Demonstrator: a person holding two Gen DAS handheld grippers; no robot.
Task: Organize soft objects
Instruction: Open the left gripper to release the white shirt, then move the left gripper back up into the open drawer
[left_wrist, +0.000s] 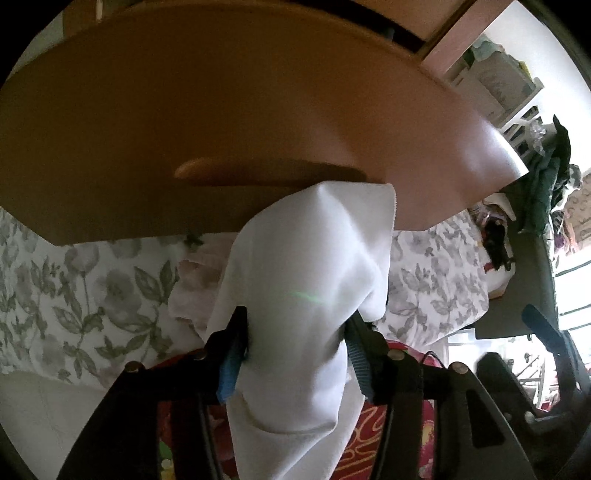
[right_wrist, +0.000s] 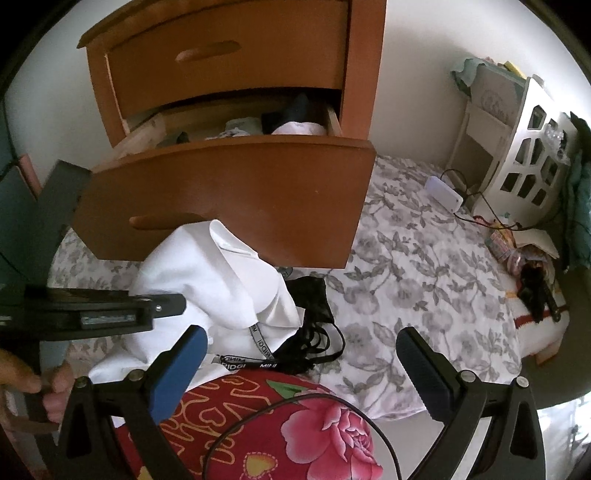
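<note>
My left gripper is shut on a white garment and holds it up just below the front of an open wooden drawer. In the right wrist view the same white garment hangs from the left gripper in front of the open drawer, which holds several folded clothes. A black lace garment lies on the floral bedspread beside it. My right gripper is open and empty above the bed.
The wooden dresser has a shut upper drawer. A red floral fabric lies under the grippers. A white phone with a cable, a white shelf unit and small clutter sit at the bed's far right.
</note>
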